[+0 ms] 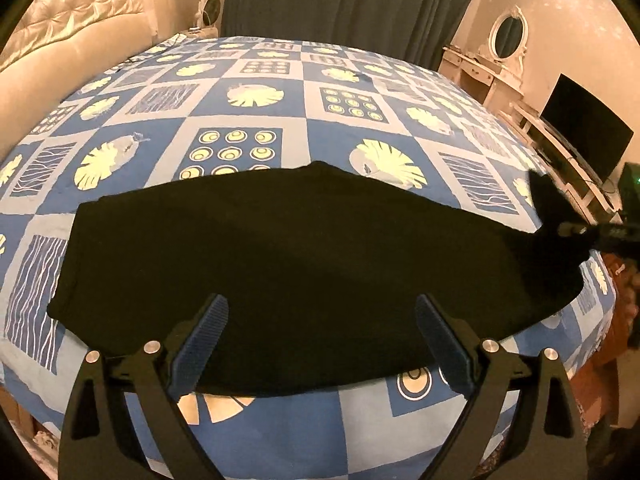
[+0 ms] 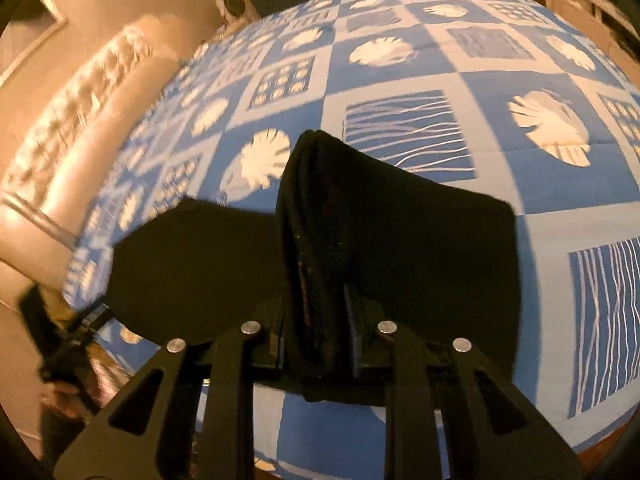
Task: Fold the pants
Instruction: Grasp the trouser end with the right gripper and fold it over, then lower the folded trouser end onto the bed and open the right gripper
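Black pants (image 1: 304, 264) lie flat across the near part of a bed with a blue and white patterned sheet (image 1: 256, 96). My left gripper (image 1: 322, 312) is open, its blue-padded fingers spread just above the pants' near edge, holding nothing. My right gripper (image 2: 318, 320) is shut on a bunched end of the pants (image 2: 320, 208), which stands up in a fold between the fingers. In the left wrist view the right gripper (image 1: 576, 230) shows at the far right, lifting that end of the pants.
A cream tufted headboard (image 1: 80, 28) stands at the back left. Dark curtains (image 1: 344, 0) hang behind the bed. A white dresser with an oval mirror (image 1: 508, 36) and a dark screen (image 1: 584, 124) stand on the right. The bed edge (image 1: 280, 432) is close below my left gripper.
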Motion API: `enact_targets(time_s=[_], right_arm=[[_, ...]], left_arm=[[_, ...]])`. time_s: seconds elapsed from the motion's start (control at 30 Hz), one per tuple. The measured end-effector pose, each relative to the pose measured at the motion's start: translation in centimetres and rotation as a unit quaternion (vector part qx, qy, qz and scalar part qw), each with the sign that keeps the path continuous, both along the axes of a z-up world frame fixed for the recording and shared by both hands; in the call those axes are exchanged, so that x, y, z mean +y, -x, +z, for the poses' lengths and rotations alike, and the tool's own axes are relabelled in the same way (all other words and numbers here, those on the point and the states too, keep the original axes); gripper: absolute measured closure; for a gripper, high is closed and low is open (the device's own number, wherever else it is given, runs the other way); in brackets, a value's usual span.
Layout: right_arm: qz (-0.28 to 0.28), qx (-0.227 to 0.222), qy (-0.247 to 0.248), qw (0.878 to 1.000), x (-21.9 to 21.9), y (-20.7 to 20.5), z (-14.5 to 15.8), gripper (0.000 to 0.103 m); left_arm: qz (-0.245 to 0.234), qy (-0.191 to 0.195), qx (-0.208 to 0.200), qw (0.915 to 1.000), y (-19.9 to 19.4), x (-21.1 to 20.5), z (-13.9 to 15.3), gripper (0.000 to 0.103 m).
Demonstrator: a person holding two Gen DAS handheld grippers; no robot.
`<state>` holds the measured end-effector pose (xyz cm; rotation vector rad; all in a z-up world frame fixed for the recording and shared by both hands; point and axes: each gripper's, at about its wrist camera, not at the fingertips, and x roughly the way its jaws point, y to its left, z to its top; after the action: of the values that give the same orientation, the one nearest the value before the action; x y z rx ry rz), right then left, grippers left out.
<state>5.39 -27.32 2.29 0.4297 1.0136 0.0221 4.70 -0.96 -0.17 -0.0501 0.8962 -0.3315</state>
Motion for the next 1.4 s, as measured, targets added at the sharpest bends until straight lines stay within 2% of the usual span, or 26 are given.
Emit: enact_targets(time_s=[0.2, 0.5, 0.83, 0.97, 1.27, 1.33, 1.4], right_arm=[[0.021, 0.020, 0.015, 0.999, 4.6, -1.7, -2.7, 0.082], [0.047, 0.037, 0.032, 0.998, 9.0, -3.0, -4.7, 0.082], [0.057, 0.049, 0.077, 0.994, 11.3, -3.2, -6.3, 0.080], [0.060, 0.049, 0.083, 0.994, 11.9, -3.1, -6.5, 0.074], [0.062, 0.043, 0.096, 0.993, 13.1, -2.9, -6.9, 0.069], [0.063, 0.039, 0.097, 0.993, 13.3, -2.8, -6.9, 0.069], [0.066, 0.033, 0.106, 0.992, 13.8, -2.8, -6.9, 0.078]], left_arm=[[0.009, 0.021, 0.002, 0.9997, -0.2, 0.6, 0.3, 0.010], [0.016, 0.029, 0.003, 0.9995, -0.4, 0.8, 0.5, 0.010], [0.017, 0.031, 0.003, 0.9994, -0.4, 0.9, 0.4, 0.010], [0.017, 0.030, 0.004, 0.9994, -0.4, 1.0, 0.4, 0.010], [0.016, 0.035, 0.008, 0.9992, -0.4, 0.9, 0.1, 0.010], [0.016, 0.033, 0.009, 0.9993, -0.4, 0.9, 0.1, 0.010], [0.017, 0.033, 0.010, 0.9993, -0.4, 0.9, 0.0, 0.010]])
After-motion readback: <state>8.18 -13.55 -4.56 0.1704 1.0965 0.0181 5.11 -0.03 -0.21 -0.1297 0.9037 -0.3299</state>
